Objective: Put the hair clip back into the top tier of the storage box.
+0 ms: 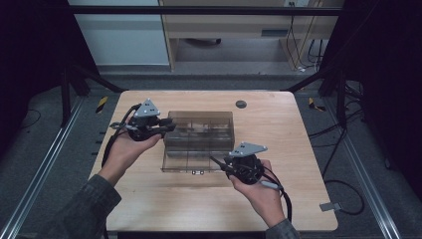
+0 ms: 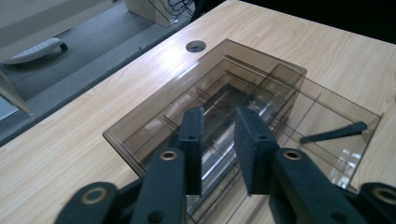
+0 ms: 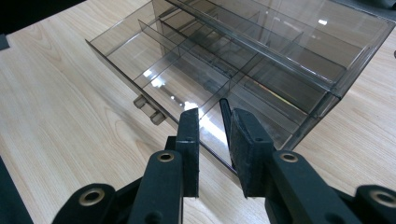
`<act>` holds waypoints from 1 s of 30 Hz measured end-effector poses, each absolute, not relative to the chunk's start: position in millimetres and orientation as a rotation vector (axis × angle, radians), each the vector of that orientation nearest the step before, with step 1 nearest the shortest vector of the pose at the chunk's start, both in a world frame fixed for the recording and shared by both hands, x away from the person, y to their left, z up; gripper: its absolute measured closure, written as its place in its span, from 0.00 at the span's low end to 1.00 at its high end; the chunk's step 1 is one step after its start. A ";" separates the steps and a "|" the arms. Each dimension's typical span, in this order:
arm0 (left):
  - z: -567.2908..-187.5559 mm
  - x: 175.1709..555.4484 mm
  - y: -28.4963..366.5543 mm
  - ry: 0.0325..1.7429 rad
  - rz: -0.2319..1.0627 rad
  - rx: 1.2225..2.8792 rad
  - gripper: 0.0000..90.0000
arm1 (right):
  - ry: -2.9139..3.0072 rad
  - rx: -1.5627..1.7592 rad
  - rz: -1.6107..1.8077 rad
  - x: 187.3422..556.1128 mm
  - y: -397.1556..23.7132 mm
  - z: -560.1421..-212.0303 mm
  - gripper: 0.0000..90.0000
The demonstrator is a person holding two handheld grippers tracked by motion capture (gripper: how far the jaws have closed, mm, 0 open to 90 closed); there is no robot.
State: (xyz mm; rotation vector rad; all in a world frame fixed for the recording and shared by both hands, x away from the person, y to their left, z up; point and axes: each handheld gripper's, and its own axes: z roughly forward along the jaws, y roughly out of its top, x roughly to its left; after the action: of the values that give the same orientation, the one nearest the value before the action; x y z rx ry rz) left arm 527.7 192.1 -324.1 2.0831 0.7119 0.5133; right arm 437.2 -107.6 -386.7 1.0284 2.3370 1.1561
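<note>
A: What lies between the two grippers?

B: A smoky transparent drawer box [image 1: 200,130] on the wooden counter [image 1: 149,199]. Its drawer [image 1: 191,160] is pulled out toward the person. Clear partitions divide the drawer into compartments; nothing can be seen lying in them. Two small pulls [image 3: 150,110] sit on the drawer's front wall.

A: Where is the box relative to each pair of fingers?

B: In the left gripper view, the box's top panel lies just ahead of and below the left gripper [image 2: 218,140], which is at the box's left end. In the right gripper view, the drawer's corner sits directly ahead of the right gripper [image 3: 214,135], whose dark tip reaches the drawer's side wall.

A: State of the fingers?

B: The left fingers [image 2: 192,140] stand close together with a narrow gap, and nothing is pinched between them. The right fingers [image 3: 247,140] stand at a similar narrow gap; the thin drawer wall lines up with that gap, though a pinch on it cannot be confirmed.

A: Hand pose?

B: The left hand [image 1: 130,147] cradles its gripper from beneath, palm up, fingers pointing along the box top. The right hand [image 1: 255,185] holds its gripper low, aimed at the drawer's right front corner.

A: Open room?

B: Bare counter lies in front of the drawer and to the right of the box. A round cable hole [image 1: 241,104] sits beyond the box, near the counter's far edge.
</note>
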 end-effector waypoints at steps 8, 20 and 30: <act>-318.9 539.7 191.7 0.759 0.511 2.050 0.99 | 2.318 1.029 1.182 431.0 -103.4 -388.1 0.82; -322.8 547.4 177.7 0.743 0.534 2.078 1.00 | 2.309 1.017 1.207 416.8 -91.8 -402.7 0.88; -328.1 551.1 168.8 0.735 0.528 2.103 1.00 | 2.251 1.009 1.220 409.6 -87.8 -405.4 0.99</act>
State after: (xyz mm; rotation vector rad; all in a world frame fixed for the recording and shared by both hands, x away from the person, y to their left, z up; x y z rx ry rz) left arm 551.1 168.8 -328.1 2.1027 0.7351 0.5281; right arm 409.6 -87.8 -405.4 1.0091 2.2509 1.2201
